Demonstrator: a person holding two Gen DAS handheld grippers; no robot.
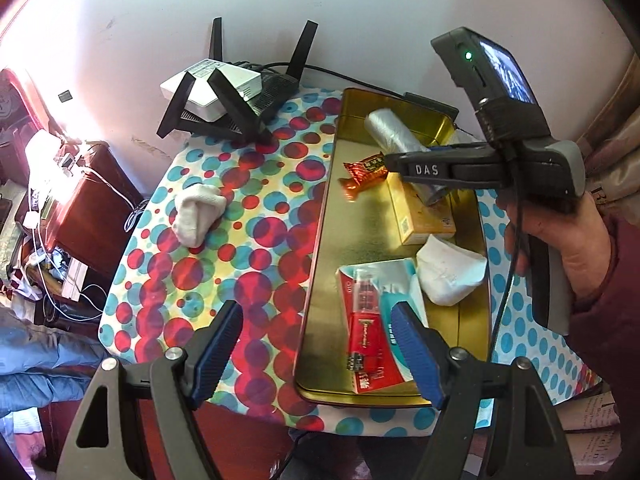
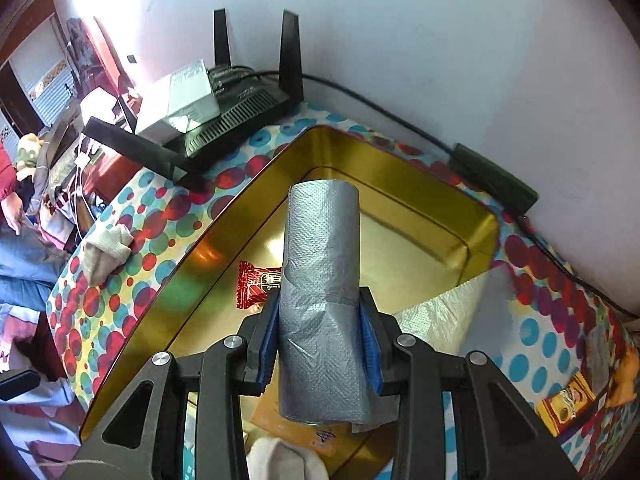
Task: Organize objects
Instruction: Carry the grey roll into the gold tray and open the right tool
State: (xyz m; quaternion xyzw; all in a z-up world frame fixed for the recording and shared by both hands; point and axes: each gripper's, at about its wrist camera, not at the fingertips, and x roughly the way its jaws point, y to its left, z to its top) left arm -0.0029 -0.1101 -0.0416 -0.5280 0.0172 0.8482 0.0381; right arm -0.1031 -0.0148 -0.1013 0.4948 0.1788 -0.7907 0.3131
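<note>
- The bag roll (image 2: 320, 280), a grey roll of plastic bags, is clamped between the blue pads of the right tongs (image 2: 320, 344). It sticks out forward past the tips, with its loose tail hanging below the pads.
- It hangs over the gold tin (image 2: 420, 208), above the far half. I'd guess that's where it's headed, since that end looks bare.
- Gripping it across the middle makes sense to me. A soft roll like that would probably sag or unroll if pinched at one end.
- Just below and left of the right tips is a red candy (image 2: 260, 282) on the tin floor. An orange box (image 1: 424, 216) sits under the roll, closer to the handle.
- Already in the tin near the left tongs (image 1: 320, 348): a red and teal pack (image 1: 372, 320) right between their tips, and a white sock (image 1: 448, 276) ahead to the right. So sorting looks partway done.
- The left tongs are spread wide with nothing in them, hovering over the tin's near edge.
- Ahead and left of them, a second sock (image 1: 196, 214) lies on the dotted cloth (image 1: 260, 240), outside the tin. Probably the next grab for that free hand.
- The router (image 1: 240, 108) sits far ahead by the wall, well apart from everything. It doesn't seem part of the tidy-up.
</note>
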